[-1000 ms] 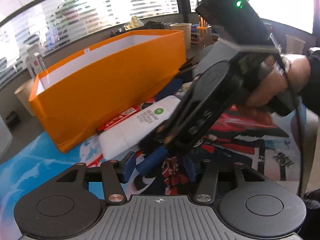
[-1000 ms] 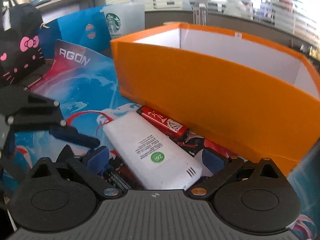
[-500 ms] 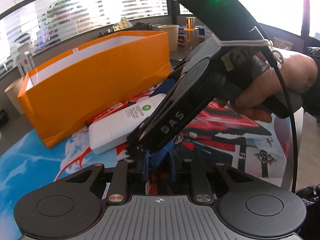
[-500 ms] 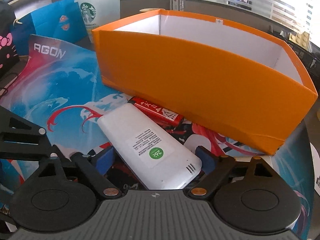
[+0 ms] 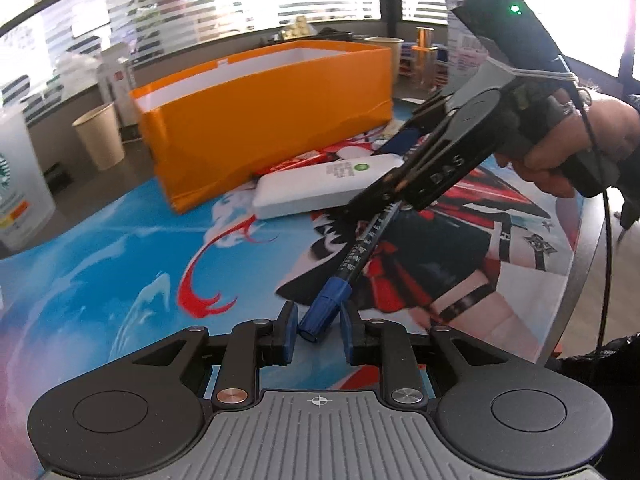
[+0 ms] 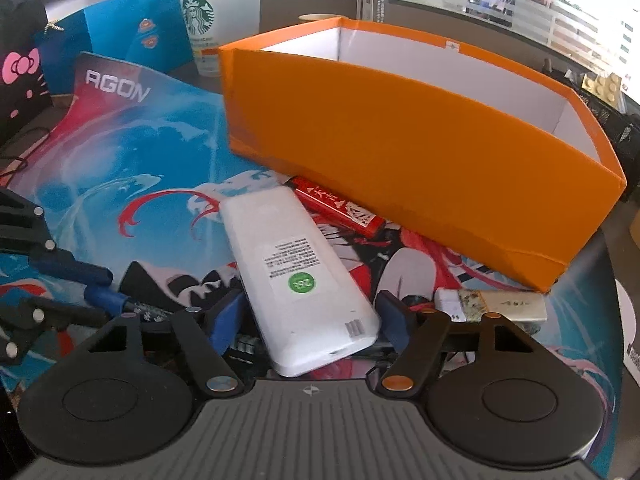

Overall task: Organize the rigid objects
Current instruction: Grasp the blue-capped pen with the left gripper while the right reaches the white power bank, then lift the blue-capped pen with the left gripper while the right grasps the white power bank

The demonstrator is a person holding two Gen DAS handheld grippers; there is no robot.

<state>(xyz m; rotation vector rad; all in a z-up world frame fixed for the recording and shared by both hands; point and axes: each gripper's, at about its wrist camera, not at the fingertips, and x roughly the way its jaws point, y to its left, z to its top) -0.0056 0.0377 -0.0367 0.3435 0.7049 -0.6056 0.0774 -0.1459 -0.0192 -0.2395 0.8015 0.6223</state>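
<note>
Left wrist view, left to right: Starbucks cup (image 5: 16, 184) at 9 o'clock, paper cup (image 5: 100, 136) at 10 just beside it. Orange box (image 5: 264, 120) at 11–12, open top, white inside, standing on the printed mat (image 5: 120, 264) that covers the table. White remote (image 5: 320, 184) lies flat just in front of the box, label side up. Left tongs (image 5: 318, 330) at 6 o'clock: narrow gap, blue pads either side of the blue cap of a pen (image 5: 352, 264). Pads look close to the cap but contact can't be confirmed. Pen runs up toward 1 o'clock, its far end hidden under the right tongs (image 5: 380, 200), which are held by a hand (image 5: 580, 148) at 2–3 o'clock.

Right wrist view, left to right: black Hello Kitty bag (image 6: 20, 72) at 10, blue bag (image 6: 132, 40) at 11, Starbucks cup at 12. Left tongs' fingers (image 6: 72, 272) come in at 9 o'clock with the pen's blue cap (image 6: 104, 298) beside them. Right tongs: spread wide, the near end of the remote (image 6: 296, 276) between the pads, gap visible on both sides, no grip. Red bar-shaped packet (image 6: 340, 208) lies between remote and box, touching the box's base. Box fills 12–3. Small white-and-green rectangular item (image 6: 492, 304) at 4 o'clock, near the box's corner.
</note>
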